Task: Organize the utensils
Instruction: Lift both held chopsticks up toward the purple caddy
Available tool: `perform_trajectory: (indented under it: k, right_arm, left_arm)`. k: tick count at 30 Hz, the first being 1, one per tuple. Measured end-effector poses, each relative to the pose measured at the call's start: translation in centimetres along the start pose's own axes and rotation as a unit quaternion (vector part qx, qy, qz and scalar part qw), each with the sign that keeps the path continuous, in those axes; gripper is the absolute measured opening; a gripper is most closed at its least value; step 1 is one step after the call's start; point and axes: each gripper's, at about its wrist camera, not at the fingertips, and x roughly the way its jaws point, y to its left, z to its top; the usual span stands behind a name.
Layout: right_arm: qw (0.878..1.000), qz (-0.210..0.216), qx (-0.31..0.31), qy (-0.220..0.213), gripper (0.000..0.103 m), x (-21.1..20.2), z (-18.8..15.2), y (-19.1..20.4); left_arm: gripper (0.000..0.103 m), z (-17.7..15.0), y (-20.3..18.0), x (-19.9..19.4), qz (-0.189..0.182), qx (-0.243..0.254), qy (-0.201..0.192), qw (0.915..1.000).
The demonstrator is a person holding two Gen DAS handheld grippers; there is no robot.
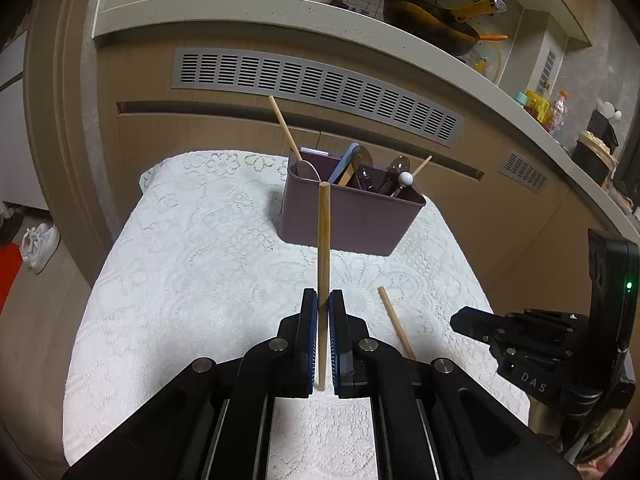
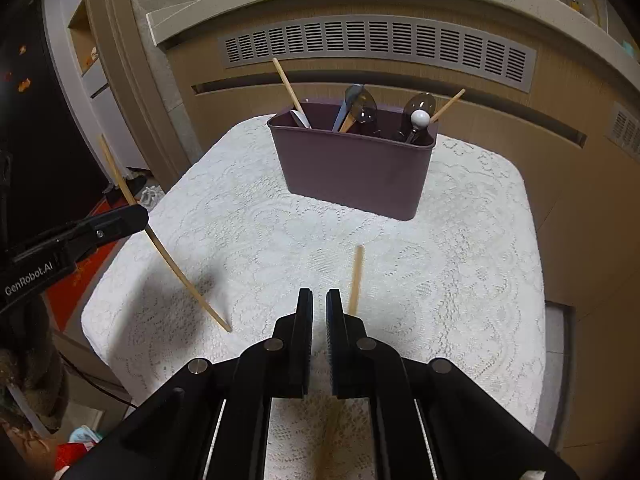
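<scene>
The left gripper (image 1: 324, 300) pinches a wooden chopstick (image 1: 323, 240) between its pads, holding it above the white lace tablecloth (image 1: 180, 260) on the near side of the purple utensil bin (image 1: 352, 216). The right gripper (image 2: 319, 300) has its jaws pressed together with nothing between them, and a second chopstick (image 2: 355, 280) lies on the cloth just right of its fingertips. The bin stands at the far end of the table, with spoons (image 2: 362, 106) and other chopsticks leaning inside it.

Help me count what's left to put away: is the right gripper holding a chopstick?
No, the right gripper is shut on nothing; the loose chopstick lies on the cloth beside it.
</scene>
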Motion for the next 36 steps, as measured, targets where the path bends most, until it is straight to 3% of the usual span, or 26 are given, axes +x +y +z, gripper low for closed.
perform_trajectory:
  k: [5, 9, 11, 16, 20, 21, 23, 24, 36]
  right_arm:
    - [0.999, -0.003, -0.011, 0.033, 0.008, 2.9, -0.3, -0.5]
    - [0.997, -0.016, 0.004, 0.069, 0.037, 7.0, -0.4, -1.1]
    - [0.996, -0.032, 0.008, 0.078, 0.037, 8.6, -0.3, -1.2]
    - [0.992, -0.063, 0.025, 0.108, 0.037, 11.4, -0.3, -1.5]
    - [0.992, -0.061, 0.021, 0.112, 0.037, 11.7, -0.8, -1.4]
    - [0.992, -0.055, 0.018, 0.114, 0.031, 11.5, -1.0, -1.3]
    - [0.992, -0.040, 0.015, 0.119, 0.008, 11.1, -1.2, -1.3]
    - [0.992, -0.033, 0.020, 0.121, 0.007, 10.9, -1.4, -1.3]
    - [1.000, -0.014, 0.007, 0.010, 0.007, 0.7, -0.9, 0.4]
  left_arm:
    - [0.006, -0.1, -0.1, -1.0, -0.009, -0.005, -0.007, 0.9999]
    - [0.006, -0.2, -0.2, -1.9, -0.008, 0.004, -0.013, 0.9999]
    - [0.006, -0.2, -0.2, -2.3, -0.009, 0.005, -0.015, 0.9998]
    - [0.006, -0.4, 0.2, -2.9, -0.011, 0.005, -0.018, 0.9998]
    - [0.006, -0.5, 0.4, -3.1, -0.014, 0.005, -0.019, 0.9997]
    - [0.006, -0.5, 0.4, -3.1, -0.014, 0.005, -0.019, 0.9997]
    - [0.006, -0.5, 0.4, -3.1, -0.015, 0.005, -0.018, 0.9997]
    - [0.006, -0.5, 0.4, -3.1, -0.016, 0.006, -0.017, 0.9997]
    - [0.006, -1.0, -0.5, -2.7, -0.014, 0.009, 0.011, 0.9998]
